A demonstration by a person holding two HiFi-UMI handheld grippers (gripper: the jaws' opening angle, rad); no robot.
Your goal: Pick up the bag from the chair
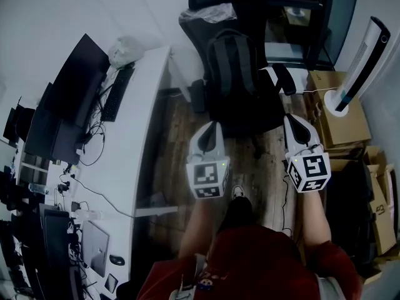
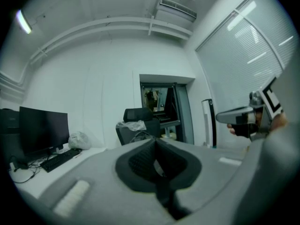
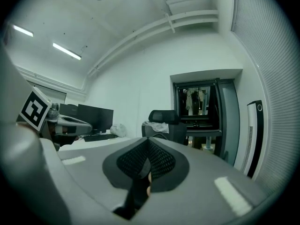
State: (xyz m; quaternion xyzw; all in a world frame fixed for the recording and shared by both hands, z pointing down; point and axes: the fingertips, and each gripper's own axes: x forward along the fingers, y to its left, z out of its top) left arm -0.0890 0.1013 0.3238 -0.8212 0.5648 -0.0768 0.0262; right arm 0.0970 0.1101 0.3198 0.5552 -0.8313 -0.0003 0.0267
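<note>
The black bag (image 1: 232, 64) is sitting upright on the black chair (image 1: 249, 121), leaning against its back. The 2 grippers are hovering side by side, near the chair but apart from the bag. The left gripper (image 1: 214, 127) is clenching its jaws on nothing, and the right gripper (image 1: 292, 120) is doing the same. A white desk (image 1: 140, 136) is standing at the left.

The bag (image 1: 232, 67) sits on the chair (image 1: 247, 122), just off the desk's (image 1: 144, 117) far right corner; boxes (image 1: 337, 117), apparently stacked, stand right.
</note>
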